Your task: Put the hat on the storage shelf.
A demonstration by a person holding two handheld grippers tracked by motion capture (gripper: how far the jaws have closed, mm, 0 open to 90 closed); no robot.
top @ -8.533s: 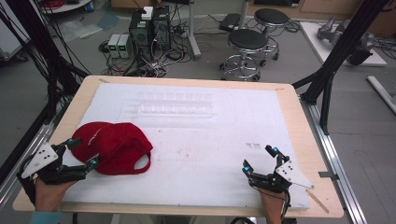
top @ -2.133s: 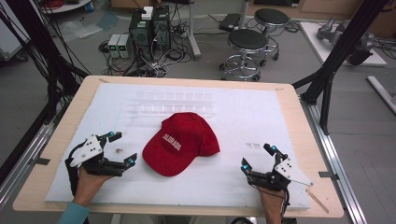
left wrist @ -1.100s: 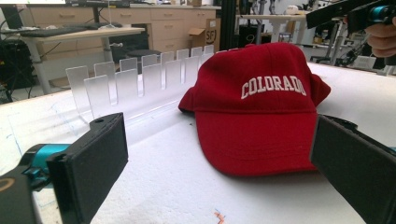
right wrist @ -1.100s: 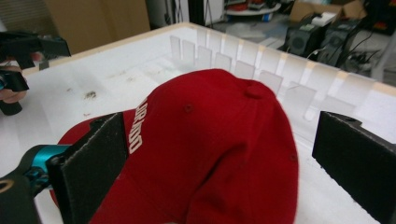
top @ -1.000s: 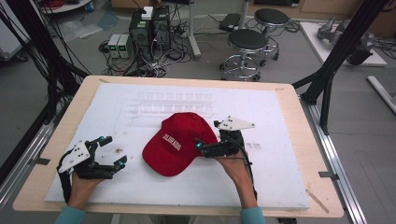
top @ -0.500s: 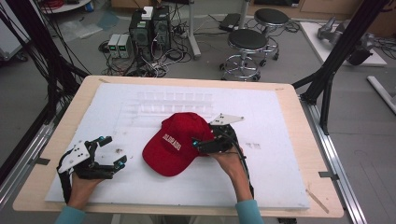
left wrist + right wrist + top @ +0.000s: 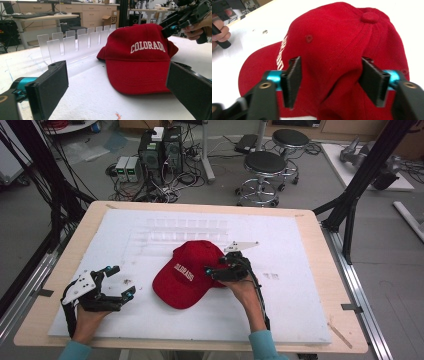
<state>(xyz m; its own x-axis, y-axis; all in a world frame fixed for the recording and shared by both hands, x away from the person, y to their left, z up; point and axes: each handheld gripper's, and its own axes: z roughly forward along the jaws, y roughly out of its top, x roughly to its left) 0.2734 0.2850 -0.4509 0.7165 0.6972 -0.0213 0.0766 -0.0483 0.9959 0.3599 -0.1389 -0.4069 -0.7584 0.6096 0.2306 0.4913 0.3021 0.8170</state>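
White foam sheeting (image 7: 300, 320) covers our wooden table (image 7: 345, 285), with stools and computer boxes on the floor along the top of the high view. We have the red cap (image 7: 187, 272) lying at the centre of that frame, brim toward the lower left, just below the clear slotted rack (image 7: 185, 227) in the upper middle.

Our right gripper (image 7: 222, 271) sits against the cap's crown, at its right side. In the right gripper view its jaws stand apart, one on each side of a raised fold of the crown cloth (image 7: 332, 62), the pads touching or nearly touching the fabric; we judge the pinch not yet made.

Our left gripper (image 7: 117, 282) rests at the lower left of the high view, apart from the cap, jaws wide and holding nothing; its own view looks across at the brim (image 7: 140, 80).

We judge the reach done; closing on the crown and lifting or moving the cap are left.
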